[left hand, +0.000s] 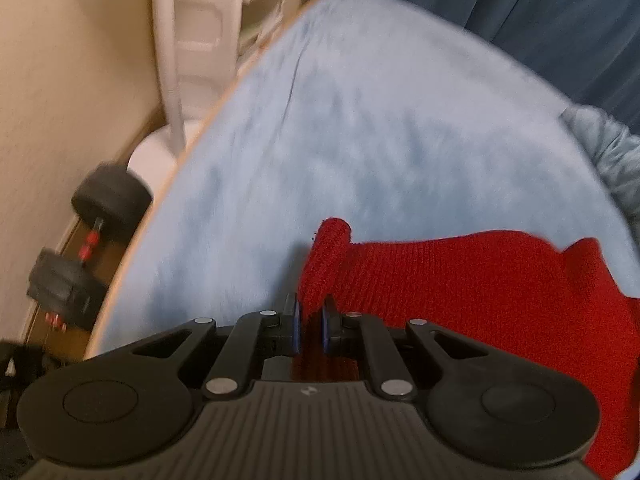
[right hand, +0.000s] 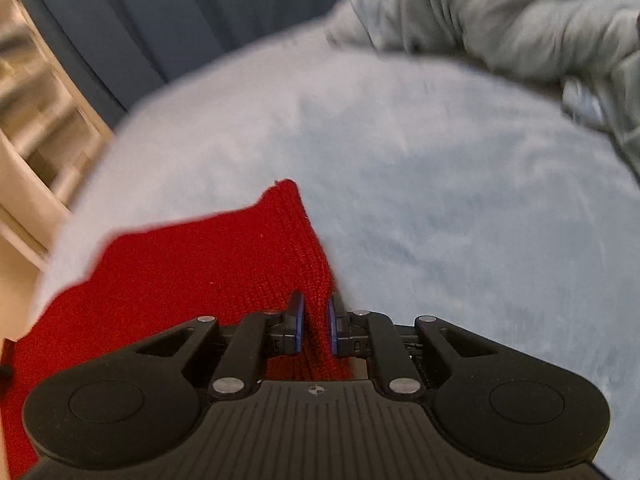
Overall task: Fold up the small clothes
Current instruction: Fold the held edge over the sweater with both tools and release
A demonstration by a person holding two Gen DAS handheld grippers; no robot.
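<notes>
Both tongs are pinched onto the same red knit garment [left hand: 460, 280], one on each side of it. From the left wrist view, the left tongs [left hand: 311, 326] have their blue-padded fingers nearly together, with only a bunched fold of red knit between them. From the right wrist view, the right tongs [right hand: 316, 322] are closed just as narrowly on a ribbed edge of the garment [right hand: 208, 272], which rises in a ridge straight ahead of the grip.

The garment sits at the near end of the counter, on the pale blue fleece cover [left hand: 360, 140] that drapes it. The knit spans the gap between the two grips, and whether its middle rests on the fleece or hangs just above it cannot be told. Both views are smeared with motion blur.

No crease or doubled layer can be made out in the red knit, so the fold itself looks not yet made: this appears to be the early stage, with two edges gripped and the cloth ready to be spread or carried over. A grey garment [right hand: 500, 16] lies crumpled at the far side of the fleece from the red one, unfolded, so at least that piece seems to remain as well.
</notes>
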